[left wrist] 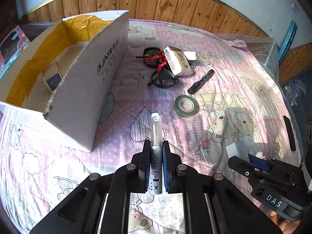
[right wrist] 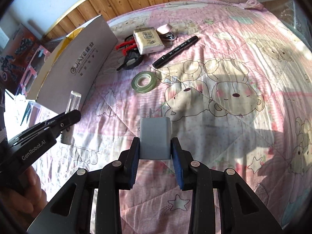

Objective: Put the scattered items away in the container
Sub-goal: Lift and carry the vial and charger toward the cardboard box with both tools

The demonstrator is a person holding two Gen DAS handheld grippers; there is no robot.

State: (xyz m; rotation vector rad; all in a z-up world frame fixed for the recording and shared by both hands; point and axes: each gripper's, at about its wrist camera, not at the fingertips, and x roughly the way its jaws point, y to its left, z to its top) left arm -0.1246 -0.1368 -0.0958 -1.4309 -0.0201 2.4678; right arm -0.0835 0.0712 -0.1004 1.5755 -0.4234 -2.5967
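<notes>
My left gripper (left wrist: pixel 156 143) is shut on a clear-capped correction pen (left wrist: pixel 156 134), held above the pink quilt just right of the open cardboard box (left wrist: pixel 93 74). My right gripper (right wrist: pixel 155 142) is shut on a grey plug charger (right wrist: pixel 155 138), its prongs pointing away. Scattered ahead lie a green tape roll (left wrist: pixel 186 106) (right wrist: pixel 144 82), a black marker (left wrist: pixel 200 81) (right wrist: pixel 175 51), a tissue pack (left wrist: pixel 177 62) (right wrist: pixel 149 40), black glasses (left wrist: pixel 162 79) (right wrist: pixel 130 61) and red clips (left wrist: pixel 159 59) (right wrist: pixel 126 45). The left gripper with the pen (right wrist: pixel 72 107) shows at the left of the right wrist view.
A small boxed item (left wrist: pixel 52 78) lies inside the cardboard box. A pink-white earbud case (left wrist: pixel 190 55) (right wrist: pixel 163 29) and coiled cable (right wrist: pixel 169 36) sit behind the tissue pack. Wood panelling (left wrist: pixel 156 2) backs the bed. A black strip (left wrist: pixel 289 132) lies near the right bed edge.
</notes>
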